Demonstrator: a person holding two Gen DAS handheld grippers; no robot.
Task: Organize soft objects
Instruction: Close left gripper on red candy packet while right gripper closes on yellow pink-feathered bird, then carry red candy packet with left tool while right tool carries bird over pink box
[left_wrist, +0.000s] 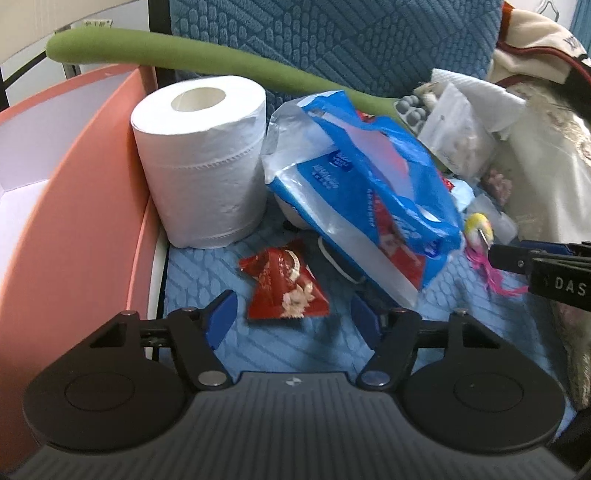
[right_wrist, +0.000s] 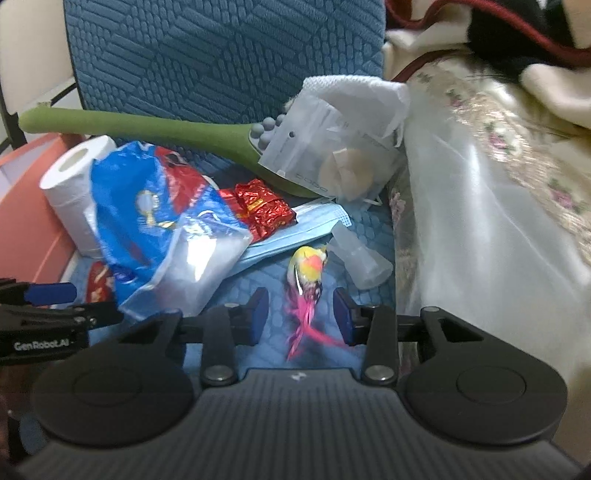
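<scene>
A toilet roll (left_wrist: 201, 158) is stood beside the pink bin (left_wrist: 74, 192), while a red packet (left_wrist: 284, 284) and a toy bird (right_wrist: 308, 273) are straddled, untouched, by the spread left gripper (left_wrist: 291, 317) and right gripper (right_wrist: 301, 317).

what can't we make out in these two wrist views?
- Left wrist: what lies under the blue plastic bag; the bag covers it.
- Right wrist: feathered bird toy tail, motion-blurred between open fingers.
- Both views: pink bin contents, cut off at the left edge.
</scene>
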